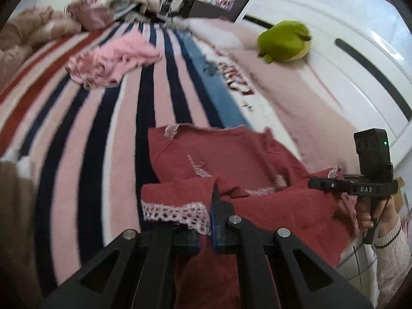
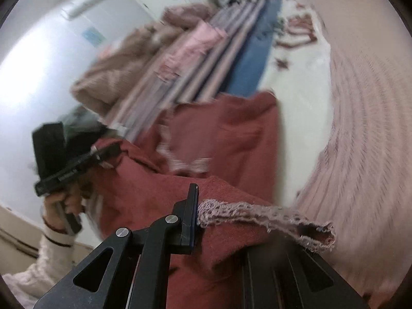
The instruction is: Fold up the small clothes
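A small dark red garment (image 1: 231, 159) with pale lace trim lies on the striped bedspread (image 1: 103, 134). My left gripper (image 1: 206, 216) is shut on its lace-edged hem (image 1: 175, 212) and holds that edge raised. My right gripper (image 2: 197, 213) is shut on another lace-trimmed edge (image 2: 257, 212) of the same red garment (image 2: 231, 134), which drapes over its right finger and hides it. The right gripper also shows in the left wrist view (image 1: 327, 181), at the garment's right side. The left gripper also shows in the right wrist view (image 2: 103, 154).
A crumpled pink garment (image 1: 113, 59) lies further up the bed. A green plush toy (image 1: 285, 41) sits on a pink blanket (image 1: 296, 90) by the white wall. Brown and beige bedding (image 1: 38, 28) is piled at the far left.
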`<state>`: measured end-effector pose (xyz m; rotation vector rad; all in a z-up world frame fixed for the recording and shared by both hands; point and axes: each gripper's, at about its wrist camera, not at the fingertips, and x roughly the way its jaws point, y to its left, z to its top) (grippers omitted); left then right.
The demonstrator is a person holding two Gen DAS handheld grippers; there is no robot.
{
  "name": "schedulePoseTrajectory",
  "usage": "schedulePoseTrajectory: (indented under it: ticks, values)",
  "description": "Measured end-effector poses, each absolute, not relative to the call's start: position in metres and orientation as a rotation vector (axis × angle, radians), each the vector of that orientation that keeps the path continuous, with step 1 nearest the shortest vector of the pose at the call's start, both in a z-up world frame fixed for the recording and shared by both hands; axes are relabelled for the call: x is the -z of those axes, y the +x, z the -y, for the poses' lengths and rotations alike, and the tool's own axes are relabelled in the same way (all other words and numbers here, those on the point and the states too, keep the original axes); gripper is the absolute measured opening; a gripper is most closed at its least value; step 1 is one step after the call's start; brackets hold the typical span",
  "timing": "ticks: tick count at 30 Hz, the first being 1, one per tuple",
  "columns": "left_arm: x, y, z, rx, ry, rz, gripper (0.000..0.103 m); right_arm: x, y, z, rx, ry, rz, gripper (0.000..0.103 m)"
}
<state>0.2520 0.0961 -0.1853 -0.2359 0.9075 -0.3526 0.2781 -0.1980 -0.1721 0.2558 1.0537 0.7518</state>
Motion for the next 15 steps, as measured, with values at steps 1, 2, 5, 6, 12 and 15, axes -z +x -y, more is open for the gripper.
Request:
schedulePoseTrajectory:
  ticks: [1,2,5,6,12,15]
  values:
    - [0.191,0.257,-0.098,0.356,-0.249,-0.919,0.003,0.180,0.286,0.198,-0.751,0.262,-1.069,0.006]
    - [0.199,0.263,-0.099,0.364,-0.267,-0.949,0.006,0.187,0.292,0.199,-0.756,0.279,-1.088,0.006]
    - [0.202,0.263,-0.097,0.413,-0.235,-1.006,0.037,0.191,0.296,0.203,-0.782,0.287,-1.140,0.009]
    - [0.195,0.255,-0.098,0.409,-0.196,-0.991,0.053,0.187,0.293,0.206,-0.796,0.264,-1.146,0.017]
    - [0.151,0.228,-0.134,0.330,-0.172,-0.898,0.073,0.132,0.259,0.237,-0.660,-0.034,-1.057,0.060]
    - [0.148,0.246,-0.134,0.308,-0.203,-0.886,0.073,0.109,0.268,0.237,-0.610,-0.045,-0.977,0.060]
